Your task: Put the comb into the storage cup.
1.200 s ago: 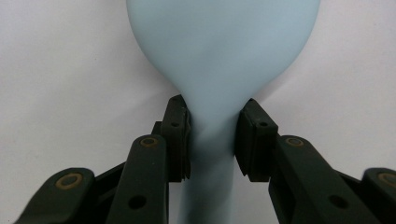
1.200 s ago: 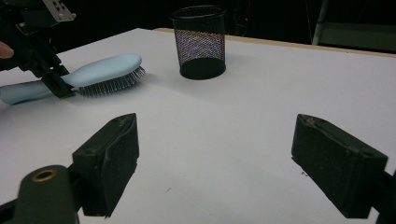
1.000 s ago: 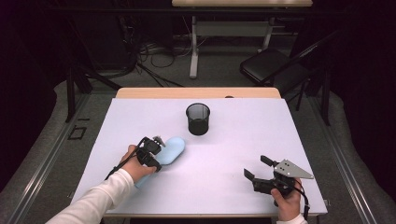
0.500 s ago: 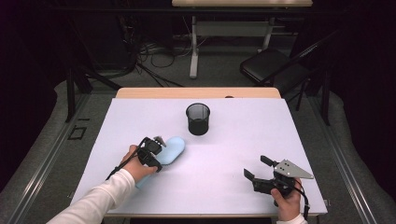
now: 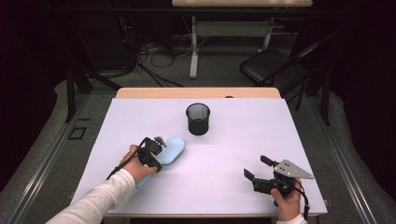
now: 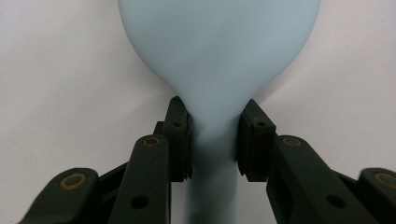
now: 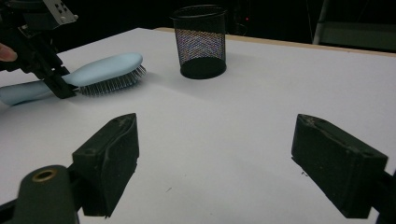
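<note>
Pale blue plastic marked the one hairbrush (image 5: 169, 150) on the white table (image 5: 243, 140), lying bristles down toward the near left, just left of and nearer than the single black mesh cup (image 5: 198, 119). Your left gripper (image 6: 212, 140) was clamped on the brush at its narrow neck, where the handle meets the wide head, with both black pads (image 6: 180, 135) pressed against the plastic. In the right gripper view the bristles touched the tabletop, so the brush did not look lifted. Your right gripper (image 5: 258, 169) rested at the near right of the table, well apart from the brush and the cup, its jaws spread wide with nothing between them. Judging from this, the grasp was made, and what seemed left was raising the brush and carrying it, most likely to the cup, which stood upright and looked empty as far as could be told. Counted: one brush, one cup, two grippers.
</note>
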Motion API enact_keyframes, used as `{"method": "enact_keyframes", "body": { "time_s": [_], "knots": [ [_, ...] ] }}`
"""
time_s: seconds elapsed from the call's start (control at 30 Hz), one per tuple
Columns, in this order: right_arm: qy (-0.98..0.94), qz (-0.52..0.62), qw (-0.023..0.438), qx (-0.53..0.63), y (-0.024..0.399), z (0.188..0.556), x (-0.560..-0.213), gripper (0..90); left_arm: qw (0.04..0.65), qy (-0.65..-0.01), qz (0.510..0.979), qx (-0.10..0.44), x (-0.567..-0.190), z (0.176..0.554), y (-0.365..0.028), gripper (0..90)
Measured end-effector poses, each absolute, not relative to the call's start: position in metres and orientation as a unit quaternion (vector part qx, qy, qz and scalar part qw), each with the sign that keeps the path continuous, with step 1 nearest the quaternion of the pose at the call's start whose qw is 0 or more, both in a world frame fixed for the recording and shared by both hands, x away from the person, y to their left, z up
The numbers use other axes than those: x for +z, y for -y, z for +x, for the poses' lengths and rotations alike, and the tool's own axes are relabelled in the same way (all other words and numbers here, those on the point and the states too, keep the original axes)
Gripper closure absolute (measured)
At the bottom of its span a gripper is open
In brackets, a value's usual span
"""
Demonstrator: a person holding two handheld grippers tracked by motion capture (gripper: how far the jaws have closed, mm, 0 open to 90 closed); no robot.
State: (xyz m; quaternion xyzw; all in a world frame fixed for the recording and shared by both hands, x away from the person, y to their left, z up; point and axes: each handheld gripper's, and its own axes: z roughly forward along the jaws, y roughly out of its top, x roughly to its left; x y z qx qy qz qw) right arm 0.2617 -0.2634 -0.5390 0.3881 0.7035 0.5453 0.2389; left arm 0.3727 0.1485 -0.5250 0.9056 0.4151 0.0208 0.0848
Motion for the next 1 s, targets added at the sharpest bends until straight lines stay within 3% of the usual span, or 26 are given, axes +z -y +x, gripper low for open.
{"method": "enact_keyframes", "body": {
  "time_s": [1.0],
  "knots": [
    [-0.702, 0.388, 0.240, 0.546, 0.2634, 0.2614, -0.5389, 14.6, 0.128, -0.433, 0.892, -0.005, -0.5193, 0.3715, -0.1584, 70.1]
  ]
}}
